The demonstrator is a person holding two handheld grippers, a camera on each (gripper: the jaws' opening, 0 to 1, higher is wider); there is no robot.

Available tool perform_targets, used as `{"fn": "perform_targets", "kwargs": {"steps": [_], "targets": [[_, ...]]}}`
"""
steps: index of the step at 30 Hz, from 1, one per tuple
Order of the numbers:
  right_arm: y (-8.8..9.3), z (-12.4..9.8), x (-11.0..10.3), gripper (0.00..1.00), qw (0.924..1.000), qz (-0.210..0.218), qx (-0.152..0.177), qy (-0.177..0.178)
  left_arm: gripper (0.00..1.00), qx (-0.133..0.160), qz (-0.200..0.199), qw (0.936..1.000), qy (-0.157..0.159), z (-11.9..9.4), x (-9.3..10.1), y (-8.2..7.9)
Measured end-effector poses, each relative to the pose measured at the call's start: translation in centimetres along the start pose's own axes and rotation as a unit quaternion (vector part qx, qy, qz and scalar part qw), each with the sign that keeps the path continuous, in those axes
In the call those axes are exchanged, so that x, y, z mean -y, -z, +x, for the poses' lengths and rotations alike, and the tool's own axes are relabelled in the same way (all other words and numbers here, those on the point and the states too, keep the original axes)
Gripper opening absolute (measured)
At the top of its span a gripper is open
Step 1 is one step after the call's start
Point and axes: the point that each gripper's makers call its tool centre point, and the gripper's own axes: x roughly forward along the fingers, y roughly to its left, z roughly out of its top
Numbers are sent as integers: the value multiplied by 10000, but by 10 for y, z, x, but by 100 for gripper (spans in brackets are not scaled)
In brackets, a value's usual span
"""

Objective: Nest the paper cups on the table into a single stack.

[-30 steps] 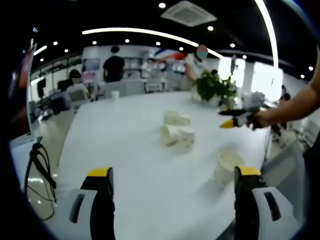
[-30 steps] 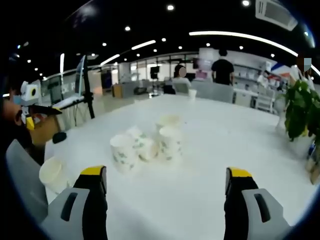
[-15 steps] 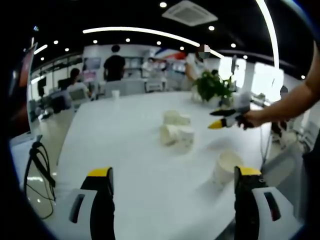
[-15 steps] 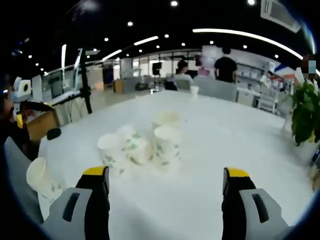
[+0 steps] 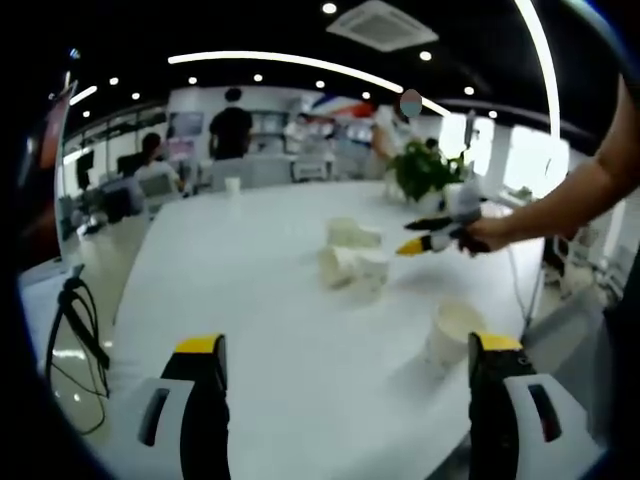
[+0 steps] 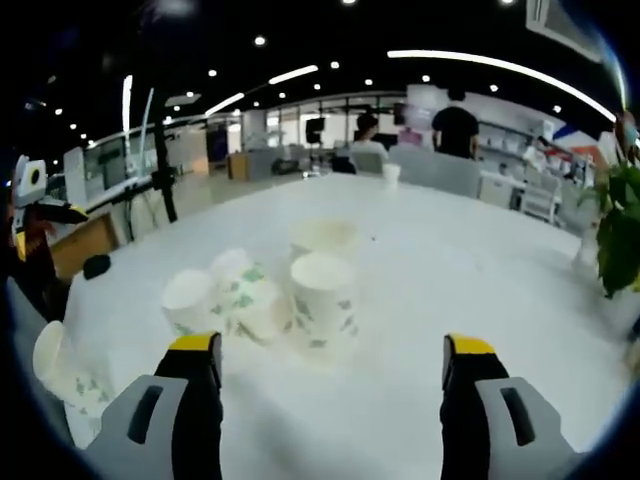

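Several white paper cups with green leaf print form a cluster (image 5: 352,262) at the middle of the white table (image 5: 250,300). In the right gripper view one cup (image 6: 322,305) stands upright, another (image 6: 322,238) stands behind it, and two cups (image 6: 225,297) lie on their sides to its left. A lone cup (image 5: 452,335) stands close to my left gripper's right jaw; it is the lone cup (image 6: 55,365) at the far left. My left gripper (image 5: 347,345) is open and holds nothing. My right gripper (image 6: 330,345) is open just short of the cluster; it is the right gripper (image 5: 430,238) held by a hand.
A potted plant (image 5: 425,172) stands at the table's far side. A small cup (image 5: 232,186) sits at the far end. Black cables (image 5: 75,320) hang off the table's left edge. A tripod (image 6: 160,150) stands beyond the table. People are in the background.
My right gripper has moved in toward the cup cluster, which now looks larger and nearer between its jaws. The left gripper has stayed nearly still.
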Motion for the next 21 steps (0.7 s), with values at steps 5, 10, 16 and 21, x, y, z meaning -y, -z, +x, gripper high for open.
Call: {"fn": "perform_targets", "kwargs": {"steps": [5,10,16,21], "targets": [[2,14,1,84,10000,-48,-60,-36,100,-70,-16,10000,49,4,4,5],[5,24,7,78,9999,-64,-82,34,100,-127,-38,9999,87,7,6,9],[11,36,9,72,9996,-230,-177,-24,100,-168,-41,9998,64,7,5,10],[3,43,13,65,9999,-104,-86,-6,100,-167,-56,9998,10,5,1,10]]}}
